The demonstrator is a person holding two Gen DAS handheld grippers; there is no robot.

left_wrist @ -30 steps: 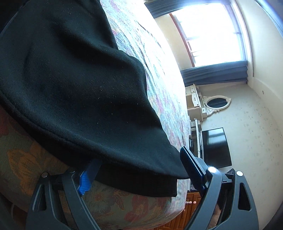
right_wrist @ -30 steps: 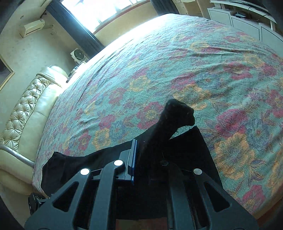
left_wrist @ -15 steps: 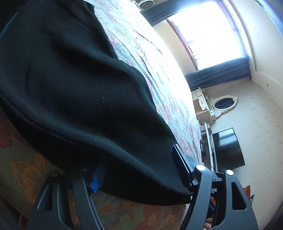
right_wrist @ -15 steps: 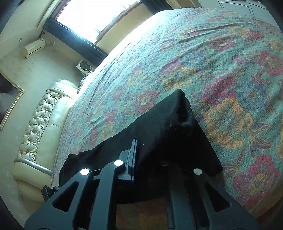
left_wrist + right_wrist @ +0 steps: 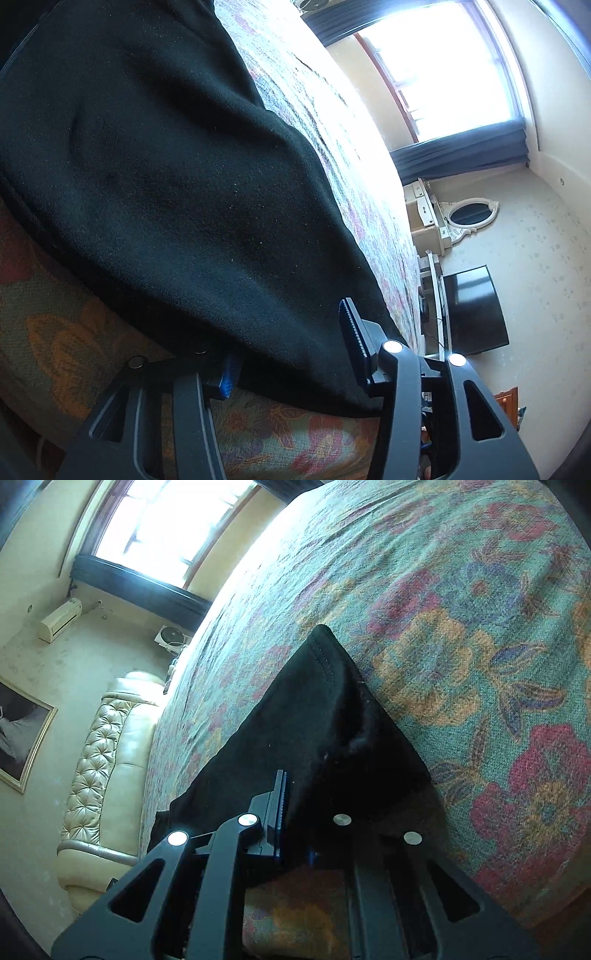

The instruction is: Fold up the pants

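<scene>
The black pants (image 5: pixel 177 192) lay on the floral bedspread (image 5: pixel 280 439) at the bed's near edge. The left gripper (image 5: pixel 291 354) had its jaws closing, the pants' corner between them: one blue pad (image 5: pixel 231 376) sat tucked under the hem, the other (image 5: pixel 352 332) stood just above the cloth, and whether they already pressed on it I could not tell. The right gripper (image 5: pixel 295 812) was pinched tight on the pants' other corner (image 5: pixel 325 709), the fabric rising ahead of its fingers to a peak.
</scene>
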